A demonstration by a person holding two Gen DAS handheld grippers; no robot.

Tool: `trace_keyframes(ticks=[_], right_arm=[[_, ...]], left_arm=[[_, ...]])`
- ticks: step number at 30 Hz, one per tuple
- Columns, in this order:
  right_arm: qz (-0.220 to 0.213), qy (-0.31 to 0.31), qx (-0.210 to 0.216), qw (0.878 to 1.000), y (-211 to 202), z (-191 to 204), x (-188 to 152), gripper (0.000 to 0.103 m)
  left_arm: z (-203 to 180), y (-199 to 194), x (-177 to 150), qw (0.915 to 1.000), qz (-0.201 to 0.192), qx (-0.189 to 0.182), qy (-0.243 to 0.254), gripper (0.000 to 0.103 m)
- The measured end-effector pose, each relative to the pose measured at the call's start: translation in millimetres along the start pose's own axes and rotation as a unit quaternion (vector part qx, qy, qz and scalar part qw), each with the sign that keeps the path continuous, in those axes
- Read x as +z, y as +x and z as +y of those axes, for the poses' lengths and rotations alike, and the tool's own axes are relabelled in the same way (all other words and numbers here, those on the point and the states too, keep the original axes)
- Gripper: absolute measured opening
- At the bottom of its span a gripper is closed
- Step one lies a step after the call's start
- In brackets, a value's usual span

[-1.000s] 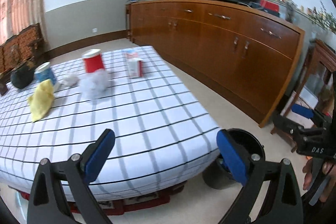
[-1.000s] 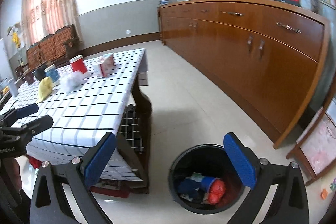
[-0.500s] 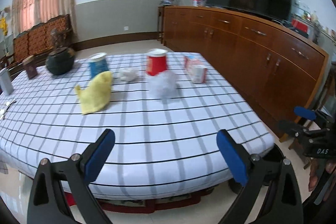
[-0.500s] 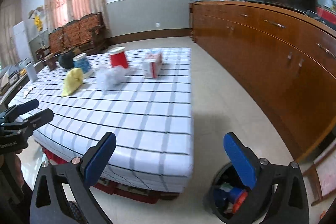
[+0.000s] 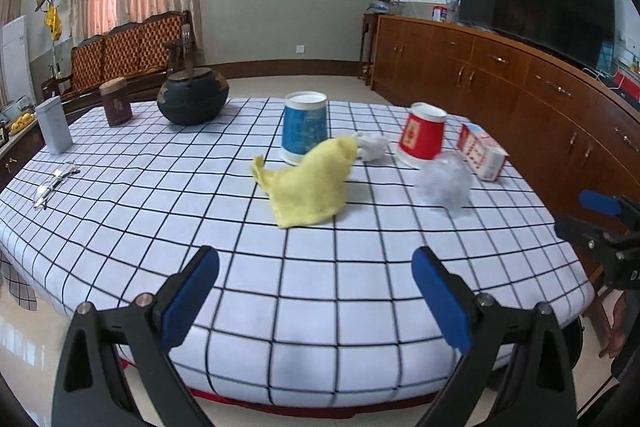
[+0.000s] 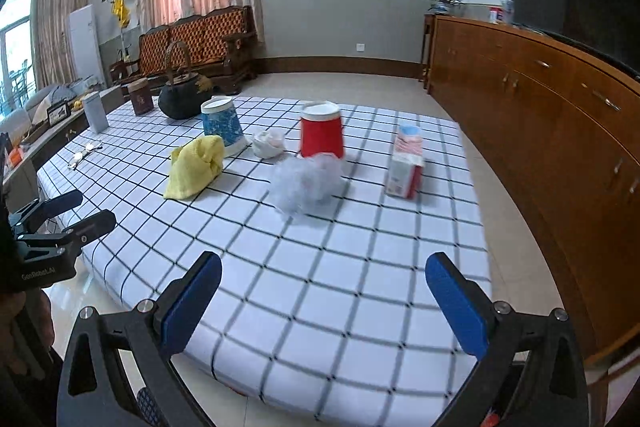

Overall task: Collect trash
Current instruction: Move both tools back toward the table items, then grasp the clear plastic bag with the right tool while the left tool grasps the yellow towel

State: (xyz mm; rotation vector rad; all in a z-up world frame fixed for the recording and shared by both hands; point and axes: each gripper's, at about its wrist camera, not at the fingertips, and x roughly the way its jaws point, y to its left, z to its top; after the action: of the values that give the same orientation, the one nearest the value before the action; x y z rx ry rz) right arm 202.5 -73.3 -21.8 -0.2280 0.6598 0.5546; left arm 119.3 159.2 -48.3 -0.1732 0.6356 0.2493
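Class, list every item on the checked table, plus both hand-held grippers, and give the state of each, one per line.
Left hand-held gripper: open, empty.
Right hand-held gripper: open, empty.
Blue paper cup: upside down.
Red paper cup: upside down.
Yellow cloth: crumpled.
White paper wad: crumpled.
Translucent plastic wad: scrunched.
Small red-and-white carton: upright.
Black kettle: upright, handle raised.
Spectacles: folded flat.

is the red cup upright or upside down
Upside down: the red cup stands on the checked tablecloth with its wider rim down and its narrow white base on top.
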Motion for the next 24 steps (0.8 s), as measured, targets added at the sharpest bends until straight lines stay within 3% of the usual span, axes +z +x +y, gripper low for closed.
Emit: trace_keyframes(ticks=[18, 24], right_arm=[[0.084, 0.001, 0.008, 0.996, 143.9, 12.0, 53.6, 0.086], [0.102, 0.004, 0.023, 0.995, 172.7, 10.0, 60.7, 0.078]], left_arm=[[9.7, 98.2, 37.5, 0.9987, 0.05, -0.01, -0.001, 0.097], [7.4, 120.1, 46.6, 0.9977, 0.068, -0.006, 0.0, 0.094]])
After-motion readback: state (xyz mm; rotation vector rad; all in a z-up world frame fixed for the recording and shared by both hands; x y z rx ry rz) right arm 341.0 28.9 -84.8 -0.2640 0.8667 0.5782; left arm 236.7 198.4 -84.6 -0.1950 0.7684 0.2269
